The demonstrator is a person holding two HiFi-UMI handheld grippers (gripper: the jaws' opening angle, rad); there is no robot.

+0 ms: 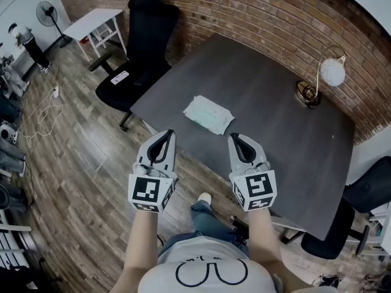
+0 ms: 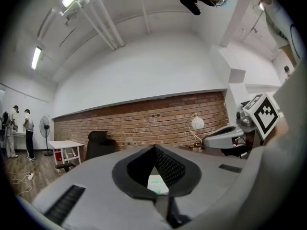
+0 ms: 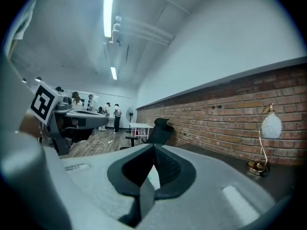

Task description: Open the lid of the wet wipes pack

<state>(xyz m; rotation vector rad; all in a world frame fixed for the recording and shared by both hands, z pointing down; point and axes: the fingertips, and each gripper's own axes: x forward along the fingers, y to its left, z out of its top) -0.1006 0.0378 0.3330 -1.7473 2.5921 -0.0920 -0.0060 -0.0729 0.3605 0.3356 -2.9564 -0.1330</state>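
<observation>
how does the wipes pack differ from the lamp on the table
The wet wipes pack lies flat, while the lamp stands upright. The pack is a pale, soft-looking rectangle; the lamp is a white globe on a thin brass-coloured stem with a round base. The pack sits towards the person's side of the table; the lamp stands at the far side by the brick wall. Both rest on the dark table, untouched.

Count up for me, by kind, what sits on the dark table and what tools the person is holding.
wet wipes pack: 1
lamp: 1
hand-held grippers: 2, the left gripper and the right gripper
Total: 4
</observation>
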